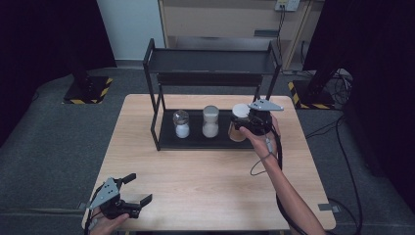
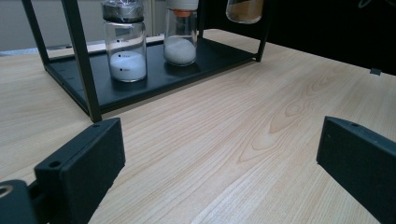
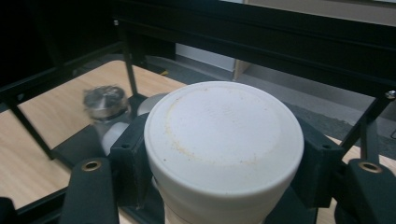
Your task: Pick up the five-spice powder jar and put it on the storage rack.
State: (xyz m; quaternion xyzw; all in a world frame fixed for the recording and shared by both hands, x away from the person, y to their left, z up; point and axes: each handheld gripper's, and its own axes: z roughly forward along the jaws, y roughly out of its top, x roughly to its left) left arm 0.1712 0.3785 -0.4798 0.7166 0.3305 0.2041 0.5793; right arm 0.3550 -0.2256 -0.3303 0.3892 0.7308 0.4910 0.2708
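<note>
- Dark room, grey floor; a pale cabinet (image 1: 220, 19) stands against the far wall, black stands with yellow-black striped bases to either side.
- Light wooden table (image 1: 210, 171) fills the middle of the high view, grain plain in the left gripper view.
- Black two-tier metal rack (image 1: 210, 68) sits on the far half of the table; upper shelf bare, lower tray holds the jars.
- Right gripper (image 1: 252, 125) reaches over the right end of the lower tray, grey three-cornered plate on top. Its jaws are clamped on either side of the white-lidded jar (image 3: 224, 140), just under the lid.
- That jar holds brown powder and, from the left gripper view (image 2: 243, 9), its base appears lifted off the tray.
- Left gripper (image 1: 137, 191) rests near the table's near-left corner, well apart from the rack; jaws spread wide, nothing between them.
- Middle jar (image 1: 211, 121), white powder, orange band under a pale cap.
- Left jar (image 1: 181, 123), metal-capped, white powder, upright on the tray.
</note>
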